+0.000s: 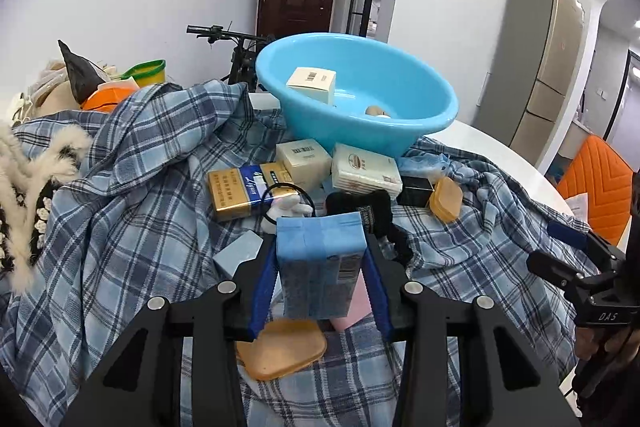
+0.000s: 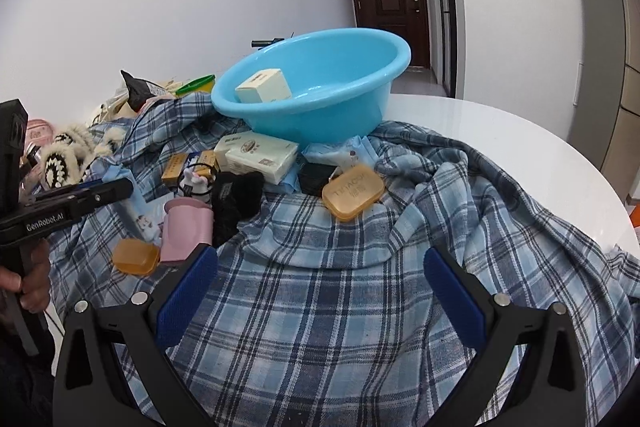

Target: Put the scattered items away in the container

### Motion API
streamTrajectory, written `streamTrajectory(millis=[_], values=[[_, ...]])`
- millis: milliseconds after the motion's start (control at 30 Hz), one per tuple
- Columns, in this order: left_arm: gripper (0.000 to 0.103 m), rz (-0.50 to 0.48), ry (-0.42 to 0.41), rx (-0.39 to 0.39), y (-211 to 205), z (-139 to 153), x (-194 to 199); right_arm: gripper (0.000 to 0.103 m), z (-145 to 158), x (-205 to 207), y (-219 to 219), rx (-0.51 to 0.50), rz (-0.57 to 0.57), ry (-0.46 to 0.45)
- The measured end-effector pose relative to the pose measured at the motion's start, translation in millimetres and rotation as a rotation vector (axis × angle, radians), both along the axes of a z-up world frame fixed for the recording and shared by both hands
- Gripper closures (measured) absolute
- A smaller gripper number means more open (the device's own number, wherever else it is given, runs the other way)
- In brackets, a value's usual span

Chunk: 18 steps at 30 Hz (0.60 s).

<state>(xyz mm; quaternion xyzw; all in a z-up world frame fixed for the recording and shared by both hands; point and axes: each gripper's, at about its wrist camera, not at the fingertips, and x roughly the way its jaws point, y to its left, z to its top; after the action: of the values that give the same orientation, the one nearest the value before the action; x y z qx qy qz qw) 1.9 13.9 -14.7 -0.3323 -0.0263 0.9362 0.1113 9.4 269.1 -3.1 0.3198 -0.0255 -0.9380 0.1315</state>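
- Two hand-held grippers in play. Your left hand-held gripper is clamped on a blue tissue pack, blue pads pressing both its sides, pack lifted clear of the plaid cloth.
- Your right hand-held gripper stands spread wide, nothing between the pads, only plaid cloth under it.
- Blue basin sits at the far end of the pile, partly on the cloth, tilted toward you. Inside it: a cream box with a barcode, leaning on the near wall, plus a small round thing at the bottom, too small to name.
- Just in front of the basin, touching each other: a beige box, a white tissue pack, a gold and blue carton.
- Black hair tie with a white charm lies on the carton's near edge.
- Amber soap case sits right of the tissue pack, beside a black box; a second amber soap case lies under your left gripper.
- Pink item stands next to that second case in the right wrist view, black fuzzy item just beside it.
- White counter bare to the right of the cloth.
- Your hand shows at the left edge of the right wrist view, gripping the handle.
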Motion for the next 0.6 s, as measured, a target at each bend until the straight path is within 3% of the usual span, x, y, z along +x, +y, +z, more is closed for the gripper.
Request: streamTrajectory(millis=[200,600], values=[[0.06,0.014,0.01,0.003,-5,1,3,0.0,-7,-6,1,-0.004,0.012,-0.045],[0.06,-0.073,0.012,-0.001,15,10,3,0.0,12,-8,-6,0.009,0.047,-0.005]])
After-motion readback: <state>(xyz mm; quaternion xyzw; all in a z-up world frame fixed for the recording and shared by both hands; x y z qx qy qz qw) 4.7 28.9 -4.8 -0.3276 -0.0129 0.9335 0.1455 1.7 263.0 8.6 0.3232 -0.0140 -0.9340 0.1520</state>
